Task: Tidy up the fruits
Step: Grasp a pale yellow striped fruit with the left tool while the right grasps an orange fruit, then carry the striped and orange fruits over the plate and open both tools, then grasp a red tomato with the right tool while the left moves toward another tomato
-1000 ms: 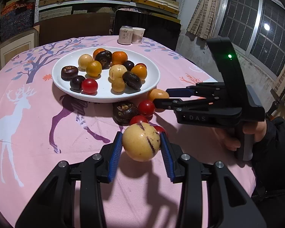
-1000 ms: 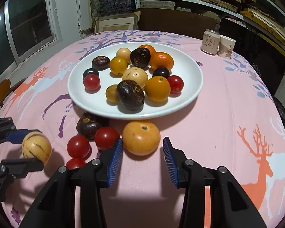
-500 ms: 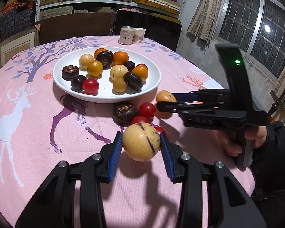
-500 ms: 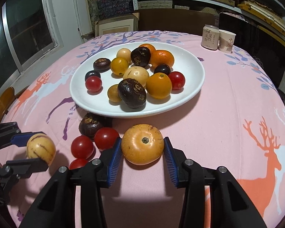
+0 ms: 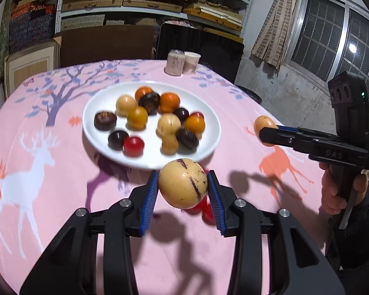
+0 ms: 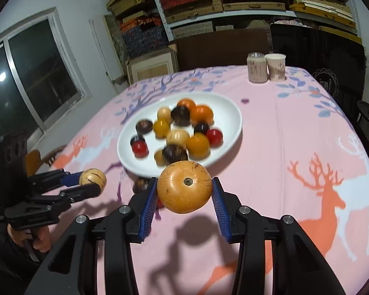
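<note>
Counter (image 5: 49, 196), pink cloth: we log one white plate (image 5: 209, 132) of mixed orange, yellow, dark and red fruits. Our left gripper (image 5: 183, 191) clamps a streaked yellow fruit (image 5: 182, 183) aloft; our right gripper (image 6: 184, 191) clamps an orange fruit (image 6: 184, 186) aloft.

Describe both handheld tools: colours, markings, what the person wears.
Left tool and right tool match: matte black plastic linkage arms with silver pivot screws and ribbed blue fingertip pads. The right tool's body reads "DAS", and its upright black camera block shows a green LED. Dark sleeve at the wrist. No cables visible.
</note>
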Available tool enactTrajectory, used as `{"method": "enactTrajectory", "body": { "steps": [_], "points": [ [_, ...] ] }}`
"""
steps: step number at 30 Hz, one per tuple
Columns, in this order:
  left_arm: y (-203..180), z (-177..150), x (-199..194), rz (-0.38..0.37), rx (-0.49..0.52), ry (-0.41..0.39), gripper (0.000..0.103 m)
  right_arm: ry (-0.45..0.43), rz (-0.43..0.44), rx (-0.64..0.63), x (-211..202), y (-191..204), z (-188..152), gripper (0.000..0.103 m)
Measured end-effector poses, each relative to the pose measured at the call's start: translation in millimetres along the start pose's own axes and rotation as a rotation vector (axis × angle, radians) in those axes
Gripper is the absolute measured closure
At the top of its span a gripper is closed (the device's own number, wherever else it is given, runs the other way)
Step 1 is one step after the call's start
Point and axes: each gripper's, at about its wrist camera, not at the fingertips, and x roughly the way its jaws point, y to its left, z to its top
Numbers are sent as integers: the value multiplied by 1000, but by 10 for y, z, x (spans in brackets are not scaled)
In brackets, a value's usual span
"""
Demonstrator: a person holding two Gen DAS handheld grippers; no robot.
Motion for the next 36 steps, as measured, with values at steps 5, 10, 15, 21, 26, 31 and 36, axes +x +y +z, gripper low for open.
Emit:
{"method": "enactTrajectory", "body": {
  "steps": [5,10,15,21,26,31,36],
  "points": [
    [94,349,299,30,6,16,64,-7,6,46,249,35,451,59],
    [168,475,617,41,-9,50,64,20,-29,60,654,87,735,59],
    [248,483,824,52,-19,79,55,64,-46,93,1007,70,821,56],
    [347,447,618,68,-42,3,17,43,-43,97,896,30,660,47],
    [294,311,410,73,-20,-9,17,32,-36,73,625,39,400,47],
    [165,59,210,106,18,-1,16,41,-39,41,418,69,82,47],
    [95,-184,117,194,27,23,16,55,-29,16,276,137,-252,47]
  ]
}}
